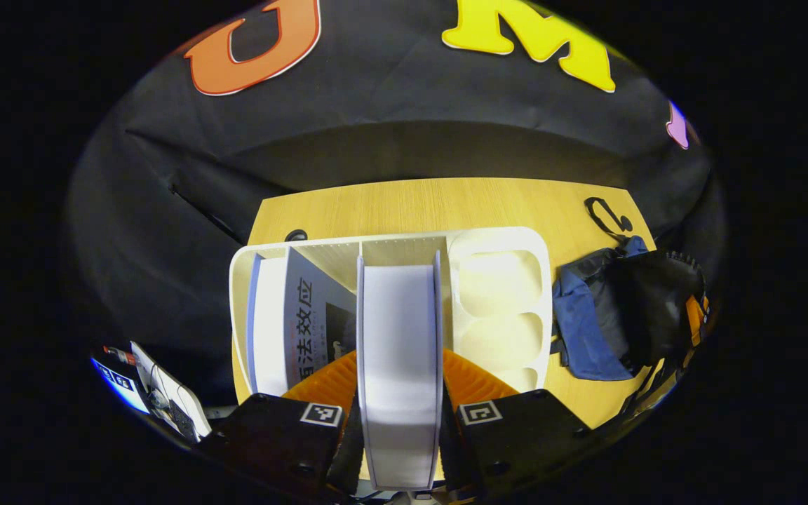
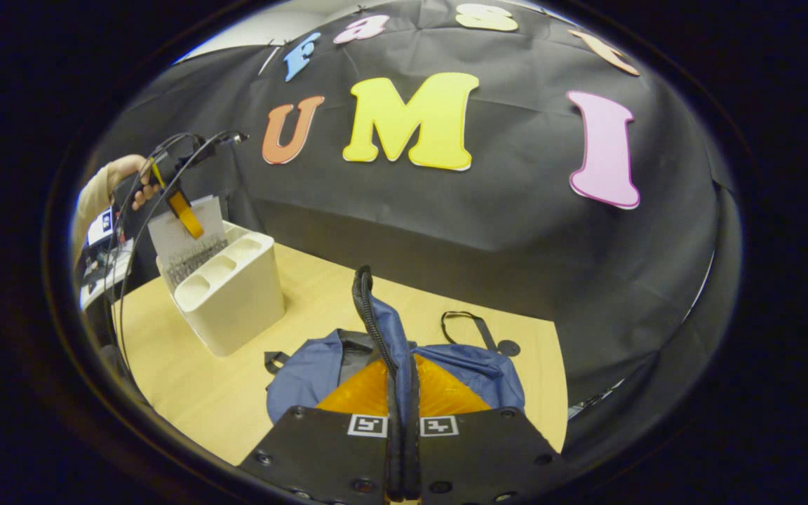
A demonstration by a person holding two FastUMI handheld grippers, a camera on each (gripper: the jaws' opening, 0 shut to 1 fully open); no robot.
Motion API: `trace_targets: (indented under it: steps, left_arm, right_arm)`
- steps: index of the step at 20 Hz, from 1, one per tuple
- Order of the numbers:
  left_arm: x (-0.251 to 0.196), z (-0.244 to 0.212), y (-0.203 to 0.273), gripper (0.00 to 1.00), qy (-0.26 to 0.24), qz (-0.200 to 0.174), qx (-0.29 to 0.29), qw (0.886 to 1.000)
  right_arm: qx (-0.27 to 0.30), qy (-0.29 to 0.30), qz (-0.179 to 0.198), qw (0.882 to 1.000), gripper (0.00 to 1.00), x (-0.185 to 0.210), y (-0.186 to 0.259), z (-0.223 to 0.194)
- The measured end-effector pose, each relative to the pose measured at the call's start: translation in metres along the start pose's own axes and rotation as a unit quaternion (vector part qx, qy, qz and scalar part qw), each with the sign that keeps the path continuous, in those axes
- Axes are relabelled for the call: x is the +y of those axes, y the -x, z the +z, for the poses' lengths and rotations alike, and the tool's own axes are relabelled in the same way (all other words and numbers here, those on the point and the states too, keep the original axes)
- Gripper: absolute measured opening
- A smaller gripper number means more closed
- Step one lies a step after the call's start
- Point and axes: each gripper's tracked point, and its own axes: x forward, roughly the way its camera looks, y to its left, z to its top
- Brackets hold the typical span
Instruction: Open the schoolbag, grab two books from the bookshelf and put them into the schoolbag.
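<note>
A white book (image 1: 399, 337) stands upright between the fingers of my left gripper (image 1: 400, 382), which is shut on it above the middle slot of the white bookshelf (image 1: 499, 280). Another book (image 1: 306, 315) with a grey cover leans in the shelf's left slot. The blue and black schoolbag (image 1: 621, 308) lies to the right of the shelf. In the right gripper view, my right gripper (image 2: 402, 393) is shut on the zipper edge (image 2: 376, 315) of the schoolbag (image 2: 474, 372), holding it raised. Far off, a hand (image 2: 127, 172) holds the other gripper with the book (image 2: 186, 231) over the bookshelf (image 2: 236, 294).
The wooden table (image 1: 446, 203) ends at the black cloth wall behind. A black strap loop (image 2: 467, 322) lies on the table behind the bag. Cables and small items (image 1: 165, 393) sit off the table's left edge.
</note>
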Motion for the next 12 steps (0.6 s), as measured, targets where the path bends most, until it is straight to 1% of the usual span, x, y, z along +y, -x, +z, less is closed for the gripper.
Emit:
trace_targets:
  steps: [4, 7, 8, 9, 12]
  left_arm:
    - [0.002, -0.006, 0.036, 0.46, -0.009, -0.002, -0.032, 0.999]
    - [0.009, -0.013, 0.071, 0.46, -0.02, 0.006, -0.067, 0.998]
    - [0.011, -0.014, 0.084, 0.5, -0.021, 0.006, -0.083, 0.996]
    - [0.01, -0.017, 0.097, 0.46, -0.025, 0.004, -0.097, 0.995]
    - [0.011, -0.024, 0.132, 0.46, -0.031, 0.007, -0.143, 0.989]
  right_arm:
    - [0.009, -0.015, 0.004, 1.0, 0.02, 0.002, -0.006, 0.0]
    - [0.018, -0.03, 0.009, 0.999, 0.02, 0.001, -0.009, -0.005]
    - [0.023, -0.035, 0.013, 0.999, 0.02, 0.002, -0.01, -0.007]
    - [0.027, -0.038, 0.018, 0.999, 0.02, 0.004, -0.01, -0.009]
    - [0.027, -0.042, 0.021, 0.999, 0.02, 0.004, -0.011, -0.01]
